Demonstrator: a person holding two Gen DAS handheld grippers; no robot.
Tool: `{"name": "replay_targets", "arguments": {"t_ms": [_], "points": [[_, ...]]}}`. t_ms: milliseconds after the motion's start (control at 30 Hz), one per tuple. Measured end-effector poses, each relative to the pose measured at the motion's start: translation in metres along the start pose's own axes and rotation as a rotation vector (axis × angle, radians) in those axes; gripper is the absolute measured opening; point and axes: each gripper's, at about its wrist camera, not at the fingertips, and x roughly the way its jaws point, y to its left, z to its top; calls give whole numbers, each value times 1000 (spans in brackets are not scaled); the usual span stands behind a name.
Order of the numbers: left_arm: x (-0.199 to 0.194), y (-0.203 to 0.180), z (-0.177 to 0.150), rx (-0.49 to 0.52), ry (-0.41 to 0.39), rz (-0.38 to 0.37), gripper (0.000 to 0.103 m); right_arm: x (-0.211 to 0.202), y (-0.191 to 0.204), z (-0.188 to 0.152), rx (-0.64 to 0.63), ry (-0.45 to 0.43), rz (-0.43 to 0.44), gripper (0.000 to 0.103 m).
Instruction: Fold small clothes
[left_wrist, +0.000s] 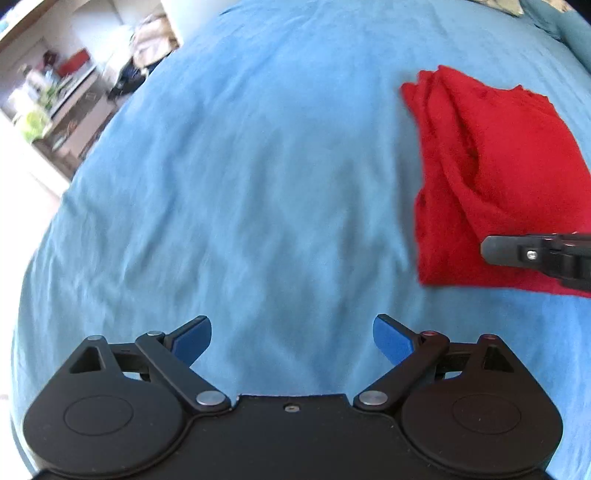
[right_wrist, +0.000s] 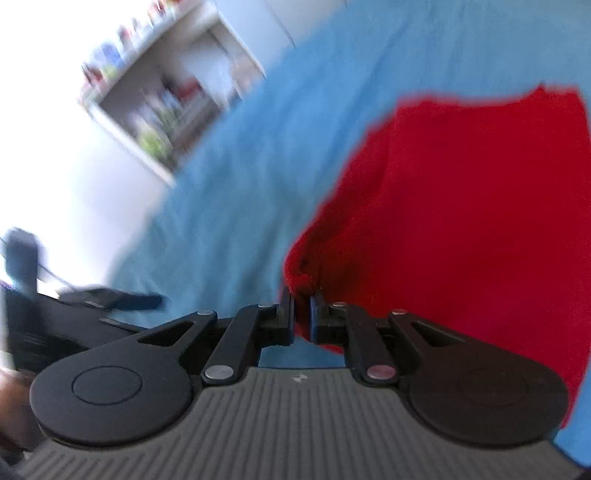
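Small red knit garment (left_wrist: 491, 177) lies bunched and partly folded on the blue bedsheet (left_wrist: 258, 184), off to the right of the left gripper (left_wrist: 291, 339) and well apart from it. Left gripper's blue-padded fingers (left_wrist: 194, 339) are spread wide with nothing between them, hovering over bare sheet; my read is it's parked clear so it doesn't snag the cloth. Right gripper (right_wrist: 302, 314) has its jaws nearly closed with red fabric in the narrow gap, so it looks pinched onto the garment's near-left edge, though the right wrist view is motion-blurred and the exact bite is hard to confirm. Grabbing at an edge makes sense for lifting one layer over the rest. Fold looks under way, not finished: creases are uneven. Risk: thin pinch slipping off soft knit. Blurred shelving (right_wrist: 159, 110) in background, irrelevant
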Motion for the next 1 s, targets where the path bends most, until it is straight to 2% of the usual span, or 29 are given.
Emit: {"name": "replay_targets", "arguments": {"t_ms": [133,233,267,300,400,500,633,733,800,900,1000], "points": [[-3,3,-3,-28,-21,-27,97,10,-1,-2,30,-6,-9,23],[-9,0,0,-32,-44,-54,97,9,9,1,-40,-17,-43,32],[-11,-1,2,-33,-51,-64,97,9,8,2,-59,-12,-40,46],[-15,-4,6,-33,-60,-73,97,2,8,3,-66,-4,-27,67],[-25,-10,22,-31,-105,-120,97,-23,-1,6,-75,-58,-29,85],[-39,-20,39,-16,-181,-212,97,-62,-15,10,-79,-123,-84,94],[-43,-56,70,48,-269,-277,96,-91,-39,18,-105,-162,-234,100],[-25,-85,94,74,-286,-316,93,-98,-66,23,-73,-157,-320,100],[-6,-103,106,89,-262,-302,79,-98,-84,22,-20,-152,-339,100],[15,-118,112,103,-208,-290,66,-99,-102,18,45,-154,-342,100],[21,-124,110,132,-203,-246,67,-90,-106,16,81,-155,-338,100]]}}
